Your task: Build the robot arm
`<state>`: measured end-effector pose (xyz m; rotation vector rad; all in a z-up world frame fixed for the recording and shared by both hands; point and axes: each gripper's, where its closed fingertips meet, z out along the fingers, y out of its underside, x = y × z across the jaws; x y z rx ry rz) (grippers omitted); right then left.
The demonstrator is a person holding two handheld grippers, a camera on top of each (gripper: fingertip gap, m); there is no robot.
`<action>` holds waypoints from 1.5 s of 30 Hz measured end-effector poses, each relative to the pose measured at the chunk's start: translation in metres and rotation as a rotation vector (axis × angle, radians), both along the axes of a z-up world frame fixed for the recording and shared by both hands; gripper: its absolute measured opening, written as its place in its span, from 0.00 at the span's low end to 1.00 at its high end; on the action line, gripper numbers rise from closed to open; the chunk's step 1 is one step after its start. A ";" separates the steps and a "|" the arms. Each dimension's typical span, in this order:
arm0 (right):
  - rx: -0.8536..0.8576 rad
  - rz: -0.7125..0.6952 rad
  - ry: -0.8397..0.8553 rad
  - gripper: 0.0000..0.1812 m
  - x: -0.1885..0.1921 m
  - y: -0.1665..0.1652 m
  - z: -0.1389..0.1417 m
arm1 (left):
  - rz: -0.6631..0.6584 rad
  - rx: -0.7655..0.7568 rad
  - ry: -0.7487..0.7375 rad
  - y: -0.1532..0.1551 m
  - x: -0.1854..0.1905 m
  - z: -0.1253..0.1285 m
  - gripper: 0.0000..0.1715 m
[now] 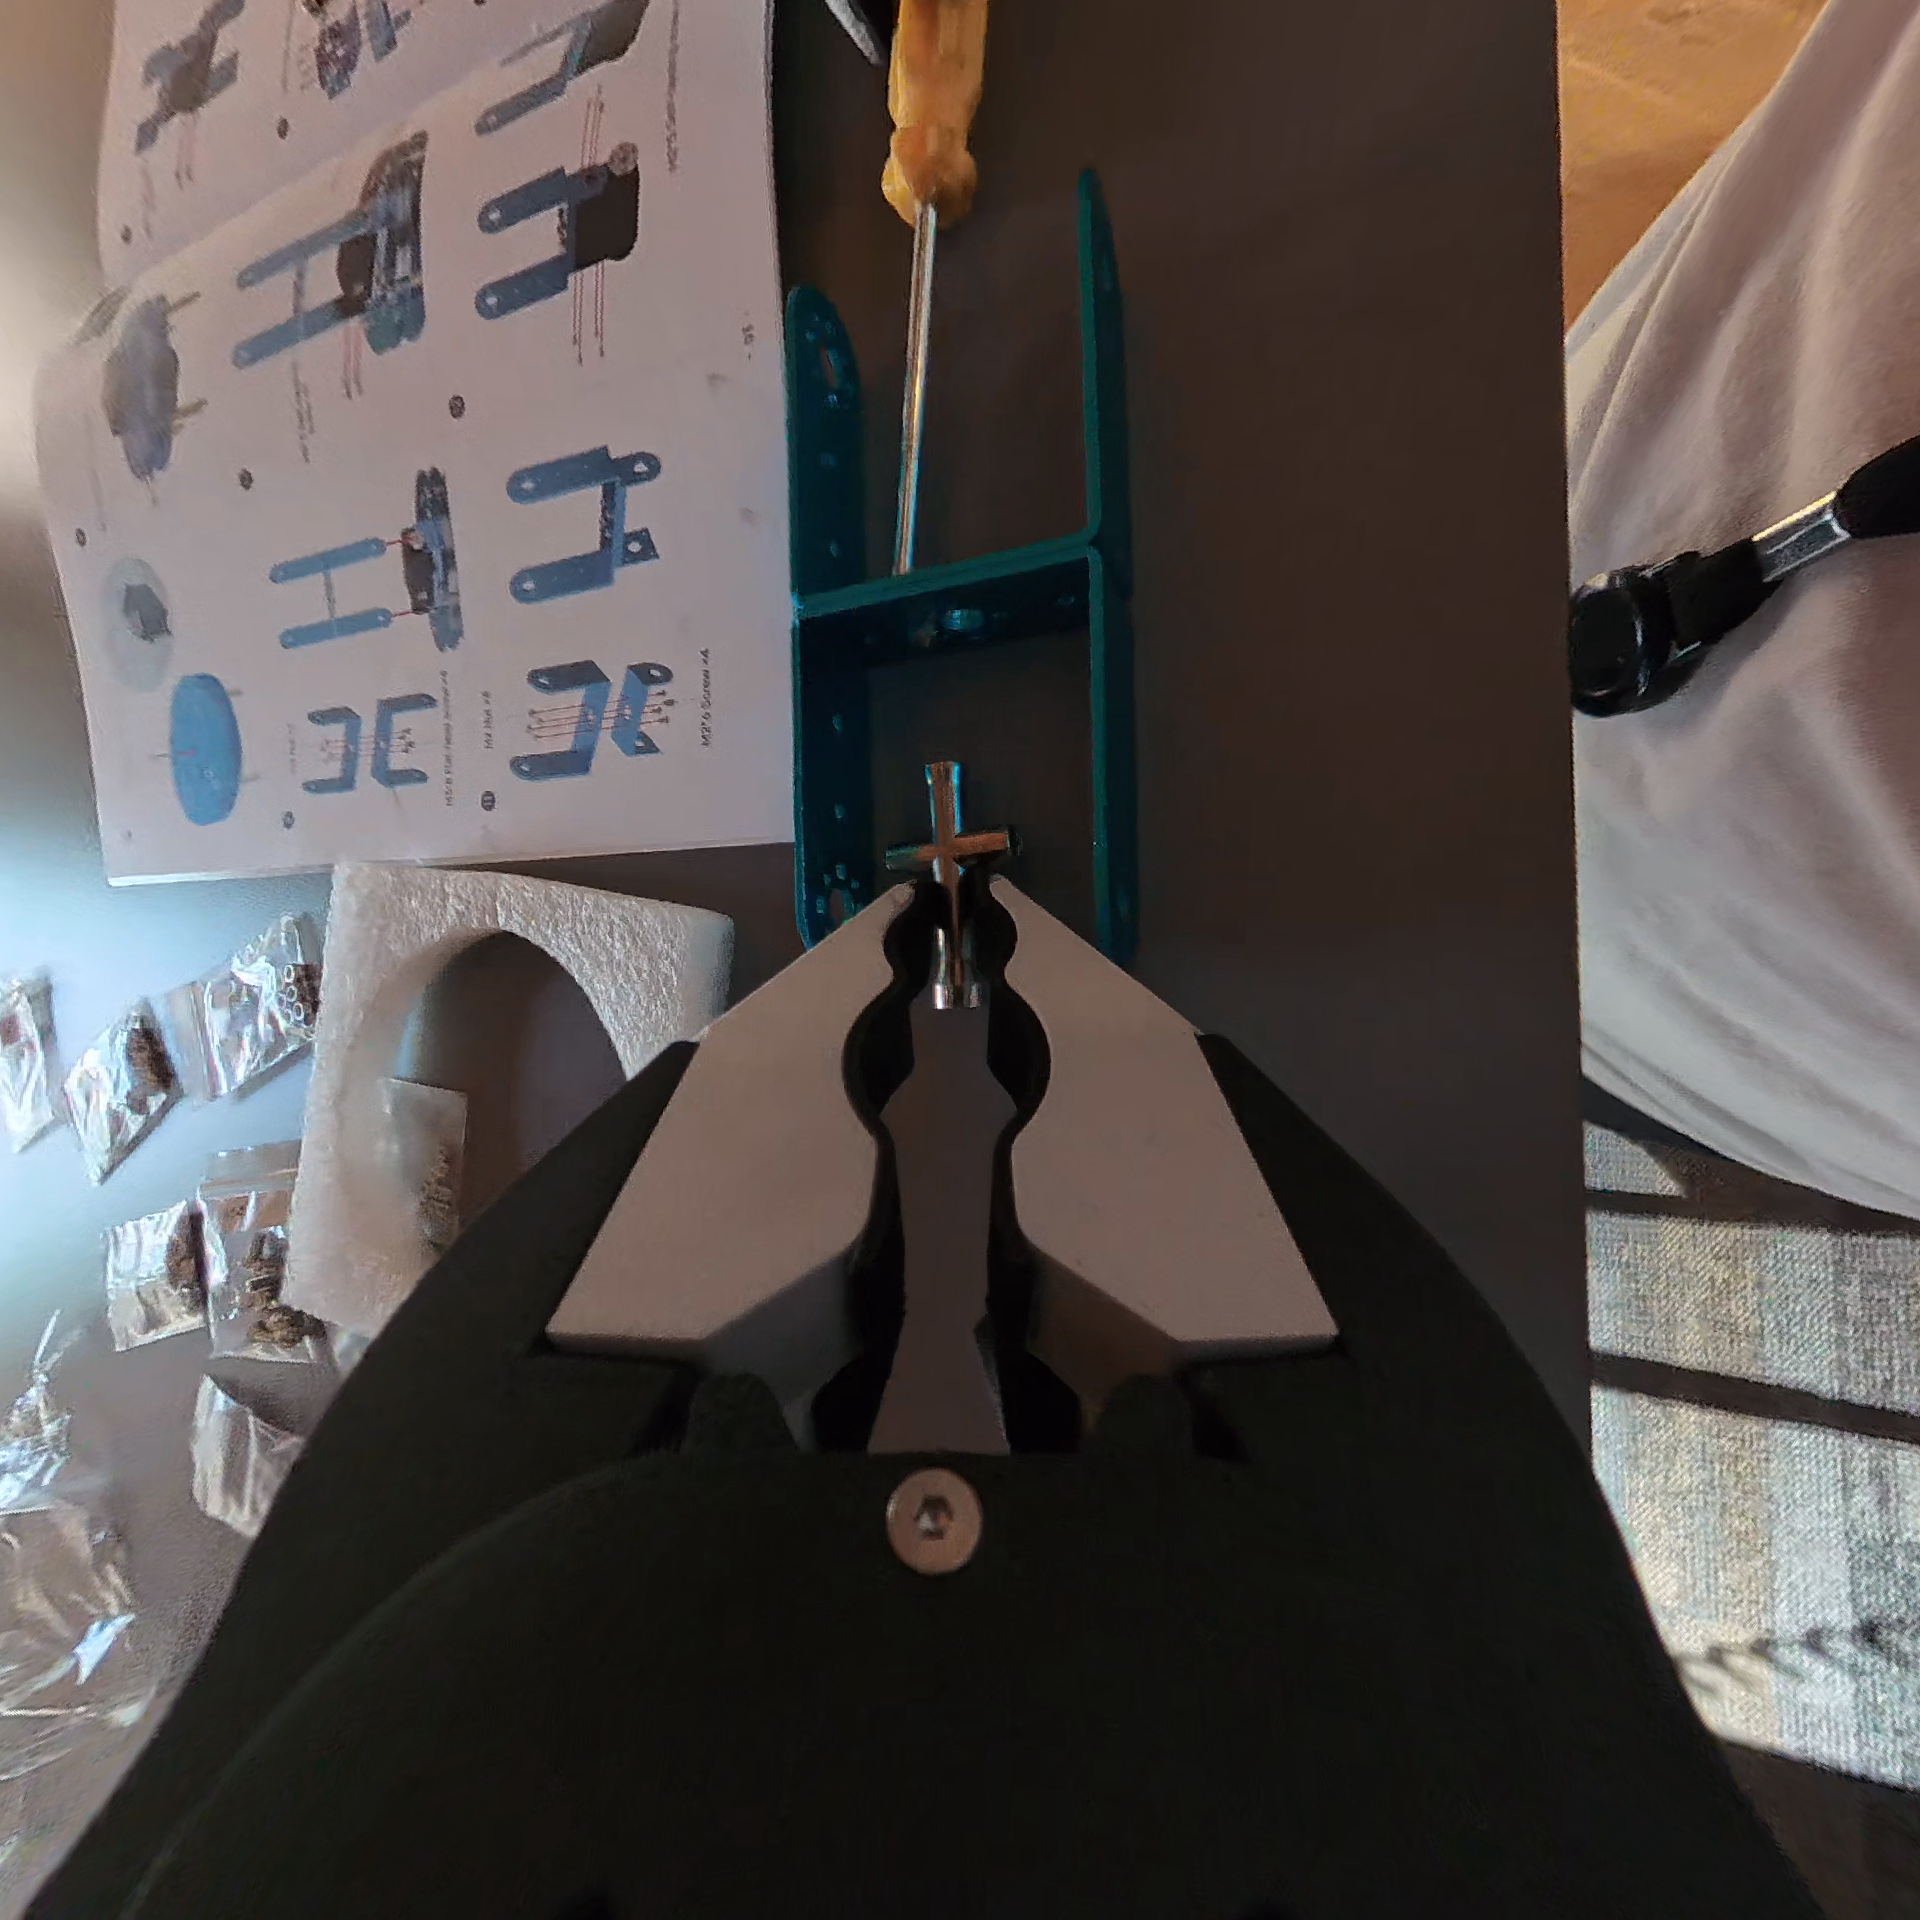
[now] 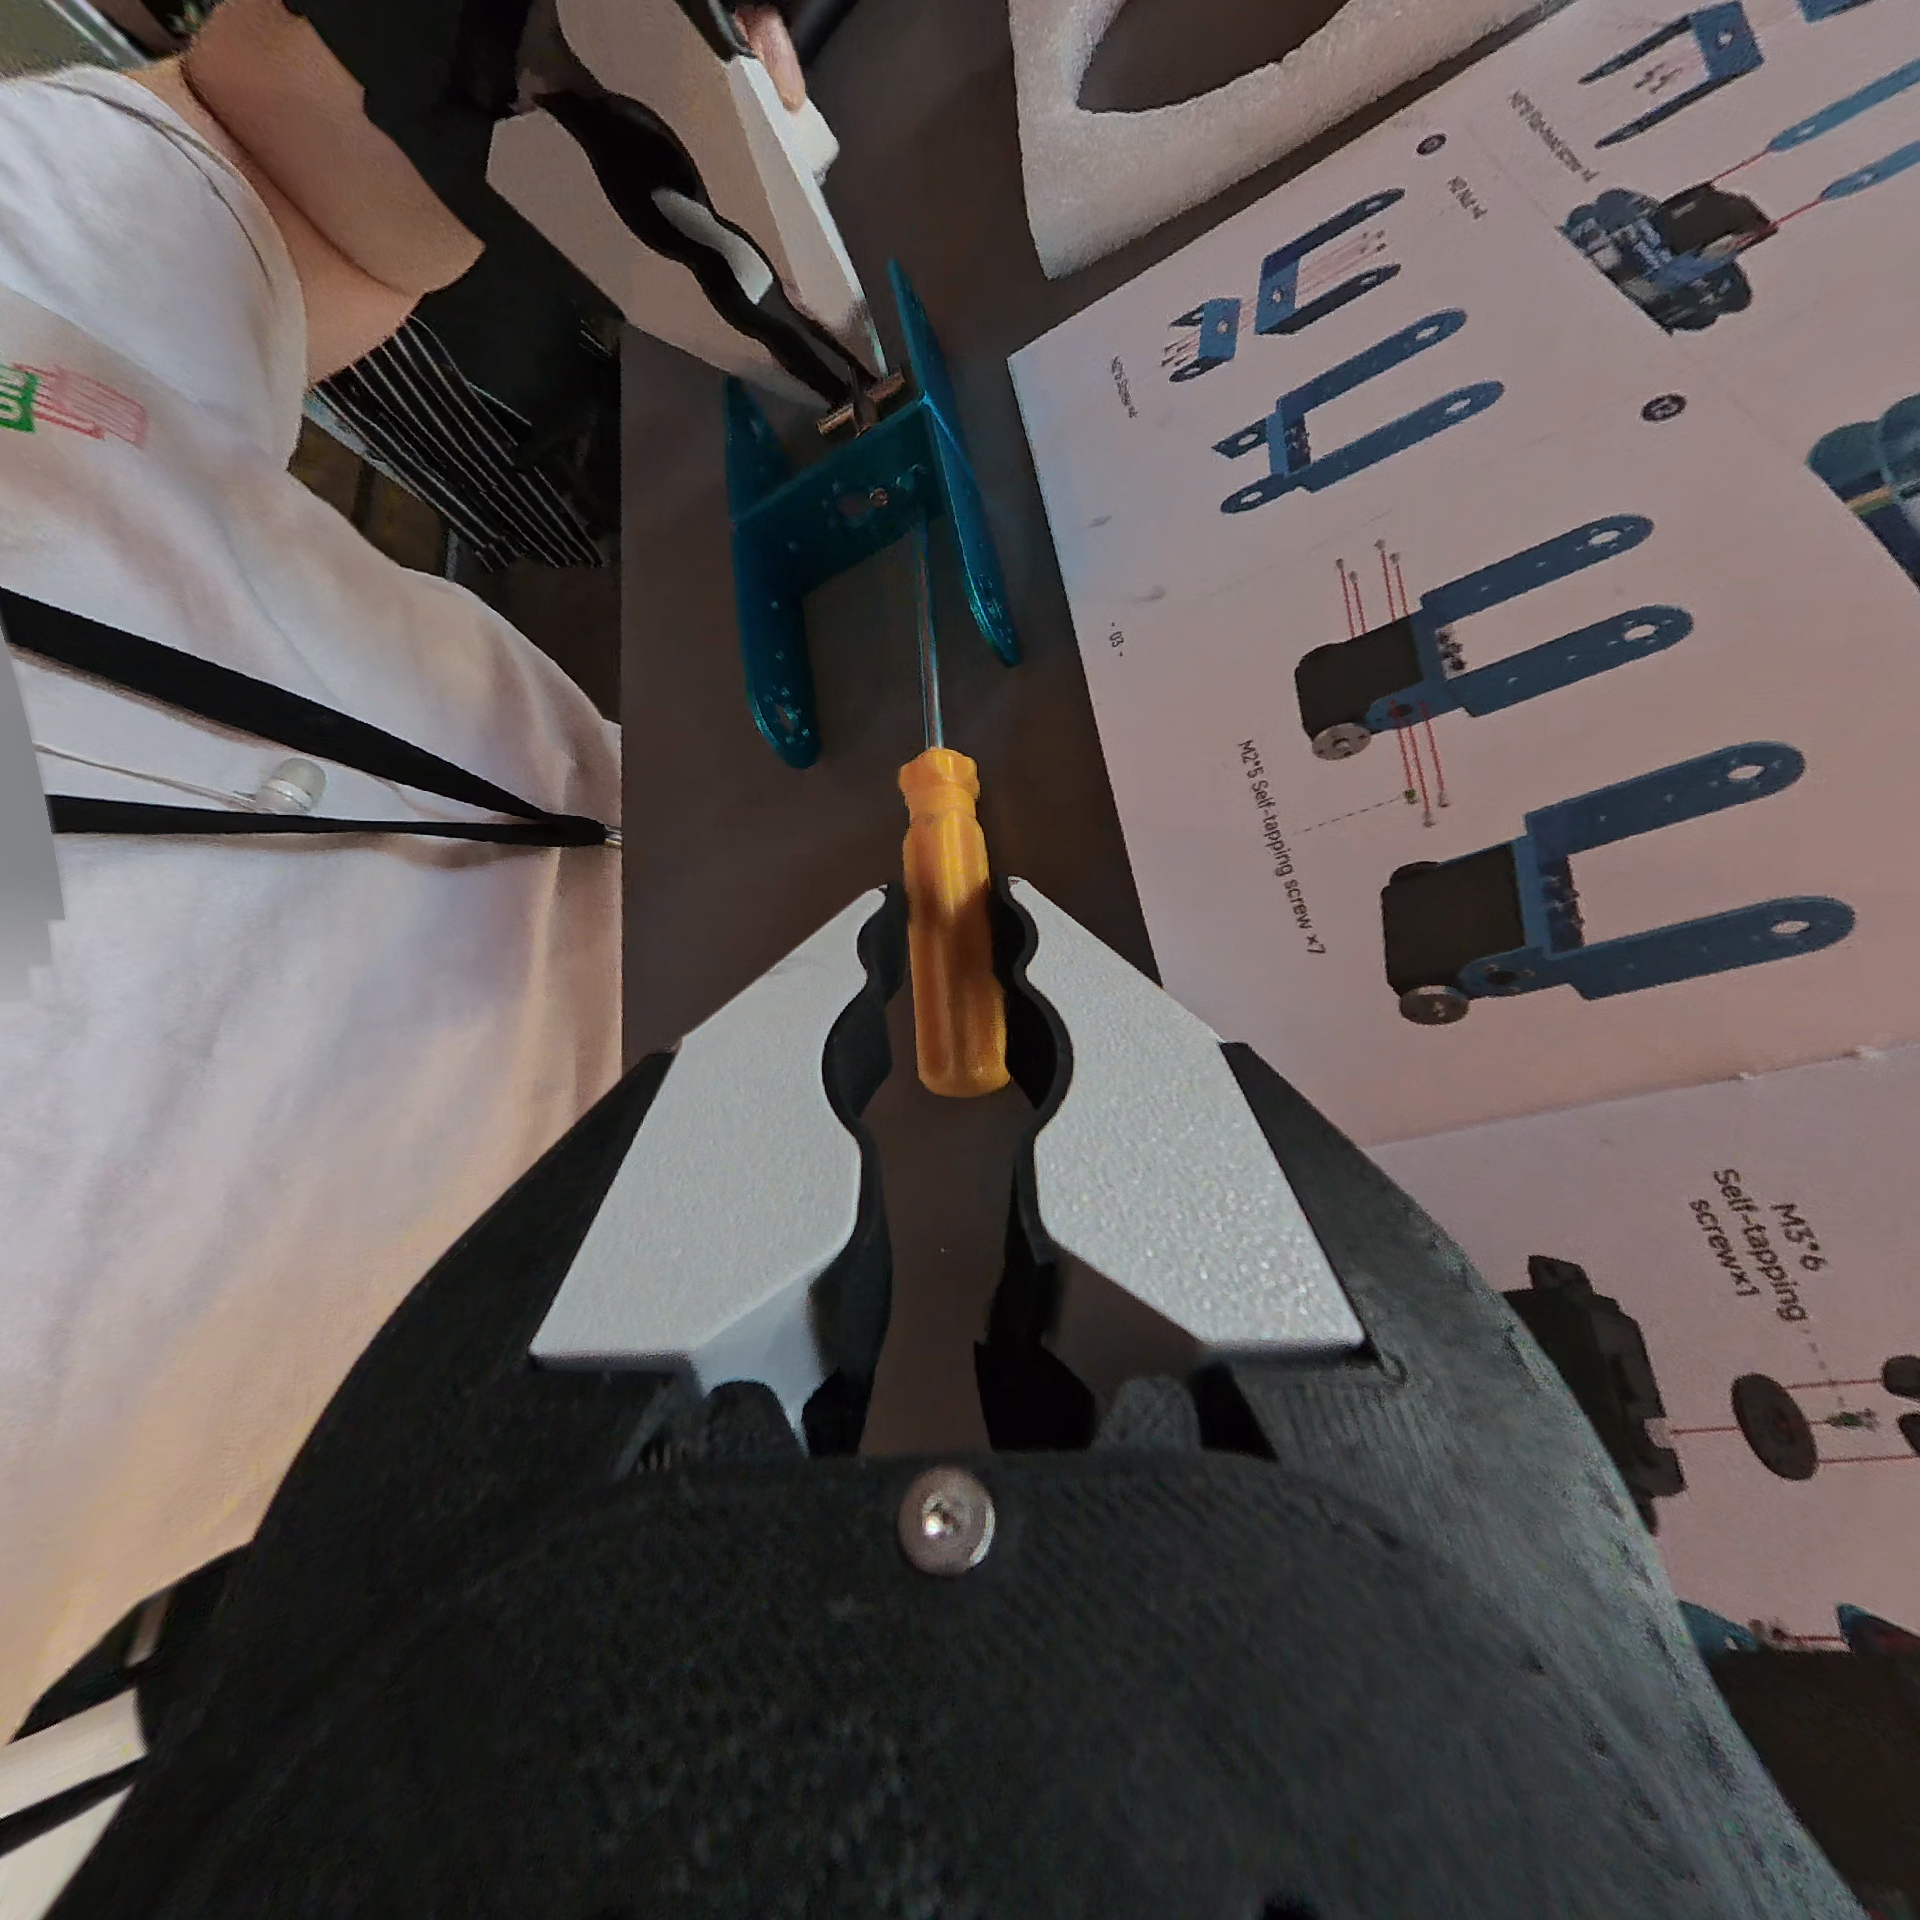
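The left gripper [image 1: 951, 883] pinched a small silver cross wrench [image 1: 948, 847] at its fingertips. The right gripper [image 2: 951, 894] clamped an orange screwdriver [image 2: 951, 935], shaft poking ahead into the teal H-bracket [image 2: 831, 509].

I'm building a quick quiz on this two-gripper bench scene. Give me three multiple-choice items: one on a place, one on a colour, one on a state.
1. Where does the screwdriver tip reach?
A. the blue bracket's crossbar
B. the foam block
C. the instruction sheet

2. What colour is the screwdriver handle?
A. red
B. orange-yellow
C. black

3. What is the state of the left gripper?
A. wide open, holding nothing
B. shut on a foil bag
C. shut on the cross-shaped metal wrench

Answers:
1. A, the shaft runs to the crossbar of the blue bracket.
2. B, the handle between the right gripper fingers is orange-yellow.
3. C, the fingertips pinch the cross-shaped metal wrench.
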<state>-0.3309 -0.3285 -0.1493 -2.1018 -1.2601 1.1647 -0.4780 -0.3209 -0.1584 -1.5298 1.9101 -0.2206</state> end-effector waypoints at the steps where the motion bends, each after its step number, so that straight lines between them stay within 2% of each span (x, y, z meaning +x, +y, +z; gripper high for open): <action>1: 0.031 0.006 -0.009 0.08 0.000 0.000 0.000 | 0.007 -0.018 -0.009 0.001 -0.001 0.000 0.03; 8: 0.250 0.049 -0.102 0.08 0.003 0.000 0.000 | 0.057 -0.204 -0.045 0.002 -0.015 0.000 0.03; 15: 0.356 0.045 -0.156 0.13 0.007 0.001 0.000 | 0.096 -0.363 -0.131 0.007 -0.023 0.002 0.03; 19: 0.366 0.014 -0.091 0.16 0.007 0.002 0.009 | 0.127 -0.389 -0.150 0.013 -0.030 0.004 0.04; 22: 0.416 -0.045 0.009 0.17 0.010 0.008 0.029 | 0.148 -0.404 -0.204 0.015 -0.034 0.013 0.07; 26: 0.516 -0.086 0.101 0.20 0.002 0.010 0.046 | 0.179 -0.412 -0.343 0.012 -0.035 0.042 0.16; 29: 0.510 0.008 0.146 0.20 -0.027 -0.005 0.043 | 0.145 -0.422 -0.421 0.003 -0.019 0.054 0.39; 32: 0.524 0.094 0.173 0.19 -0.056 -0.013 0.042 | 0.107 -0.404 -0.355 -0.005 0.000 0.039 0.48; 35: 0.500 0.143 0.141 0.28 -0.069 -0.015 0.033 | 0.079 -0.391 -0.300 -0.005 0.012 0.022 0.47; 37: 0.549 0.122 0.108 0.31 -0.070 -0.007 0.028 | 0.070 -0.391 -0.277 -0.003 0.016 0.014 0.45; 39: 0.599 0.097 0.094 0.39 -0.070 0.000 0.027 | 0.065 -0.359 -0.247 0.001 0.017 0.005 0.44; 40: 0.589 0.097 0.072 0.40 -0.070 0.002 0.024 | 0.060 -0.352 -0.237 0.001 0.018 0.002 0.41; 44: 0.537 0.124 -0.023 0.39 -0.074 0.003 0.008 | 0.029 -0.322 -0.244 0.000 0.020 0.003 0.38; 45: 0.522 0.137 -0.025 0.34 -0.076 0.001 0.007 | 0.029 -0.300 -0.240 0.001 0.019 0.003 0.38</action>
